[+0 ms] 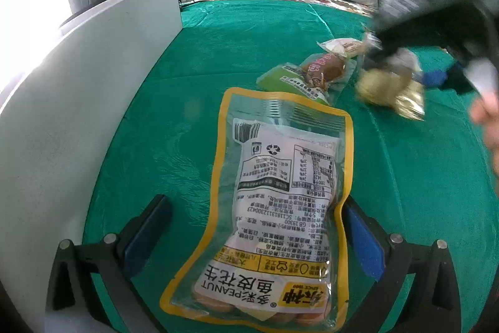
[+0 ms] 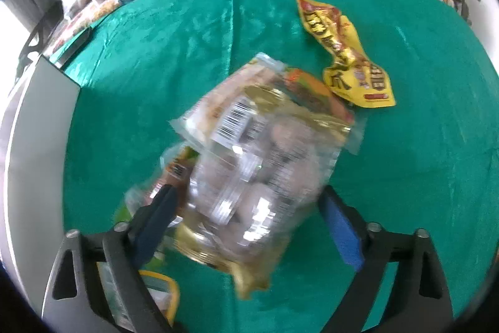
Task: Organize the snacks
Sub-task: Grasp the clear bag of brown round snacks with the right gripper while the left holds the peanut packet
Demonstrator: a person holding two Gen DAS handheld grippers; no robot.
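Left wrist view: left gripper (image 1: 254, 242) jaws spread wide, peanut packet (image 1: 268, 208) lying between them on the green cloth (image 1: 202, 67), pads clear of it. Right gripper (image 1: 436, 74) blurred over the gold packet (image 1: 389, 89).

Right wrist view: right gripper (image 2: 246, 220) jaws apart, blurred gold packet between them, contact unclear; yellow packet (image 2: 346, 55) lies beyond

Gold-edged snack bag (image 2: 249, 173) (blurred) — seemingly between blue pads (image 2: 341, 234).
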